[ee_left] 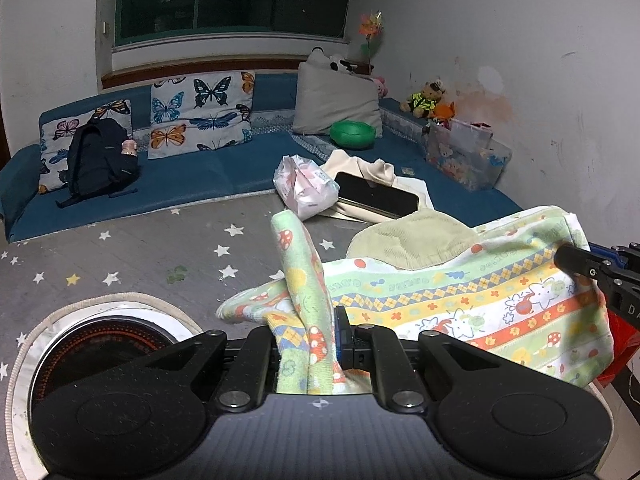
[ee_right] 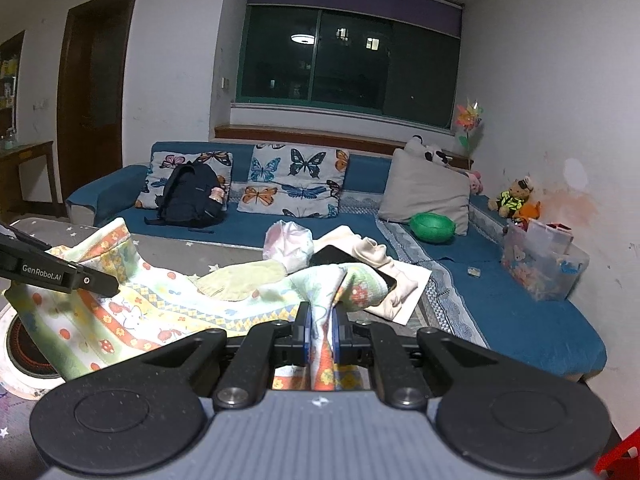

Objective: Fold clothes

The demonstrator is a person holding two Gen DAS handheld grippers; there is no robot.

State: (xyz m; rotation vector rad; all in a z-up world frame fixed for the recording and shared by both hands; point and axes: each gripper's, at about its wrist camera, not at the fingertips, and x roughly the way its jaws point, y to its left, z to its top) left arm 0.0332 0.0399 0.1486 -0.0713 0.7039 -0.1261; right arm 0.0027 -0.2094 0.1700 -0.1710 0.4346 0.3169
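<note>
1. Left wrist view: the left gripper (ee_left: 308, 344) has its jaws closed on a bunched corner of the printed cloth (ee_left: 460, 304), and a fold of it stands up between the fingers. The cloth stretches to the right, where the right gripper (ee_left: 576, 266) pinches its far edge. A beige garment (ee_left: 408, 240) lies just behind the cloth on the star-print mat (ee_left: 120, 248). Beyond it a phone (ee_left: 376, 194) rests on a cream garment (ee_left: 368, 168), beside a plastic bag (ee_left: 304, 188).

2. Right wrist view: the right gripper (ee_right: 322, 332) has its jaws clamped narrow on the cloth (ee_right: 152, 312), which runs up between the fingers. The cloth sags leftward to the left gripper (ee_right: 100, 282), which grips the other end. Behind stands a blue sofa (ee_right: 500, 300) with a backpack (ee_right: 188, 196), butterfly cushions (ee_right: 296, 184) and a green bowl (ee_right: 432, 227).
</note>
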